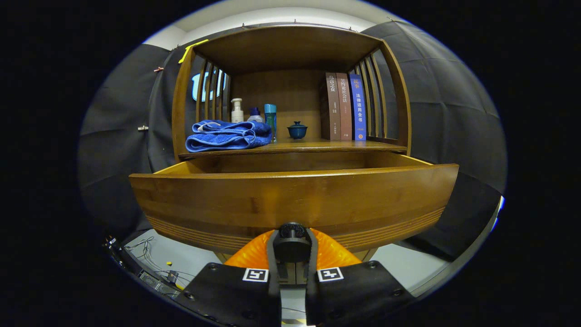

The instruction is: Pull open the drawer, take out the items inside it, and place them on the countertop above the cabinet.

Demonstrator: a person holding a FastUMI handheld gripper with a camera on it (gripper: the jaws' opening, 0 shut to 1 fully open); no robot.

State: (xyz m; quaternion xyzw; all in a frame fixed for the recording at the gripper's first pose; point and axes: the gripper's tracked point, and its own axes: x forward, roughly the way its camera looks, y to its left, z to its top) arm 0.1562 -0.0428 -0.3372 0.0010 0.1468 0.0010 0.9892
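Your tongs (292,247) are clamped on the knob (292,230) with the drawer (295,200) pulled out; emptying it onto the counter (317,146) remains.

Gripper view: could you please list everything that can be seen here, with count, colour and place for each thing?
drawer: one, brown wood, pulled out below the countertop; its inside is hidden by its front
knob: one, dark, on the drawer front, between the fingers
cabinet: one, brown wood, slatted sides
countertop: one, brown wood, above the drawer
towel: one, blue, folded, at the countertop's left
bottles: three, white, pale with dark cap, and teal, behind the towel
lidded cup: one, dark blue, mid-countertop
books: three, two brown, one blue, upright at the right
cables: several, thin, on the floor at lower left
gripper: one, fingers closed on the knob
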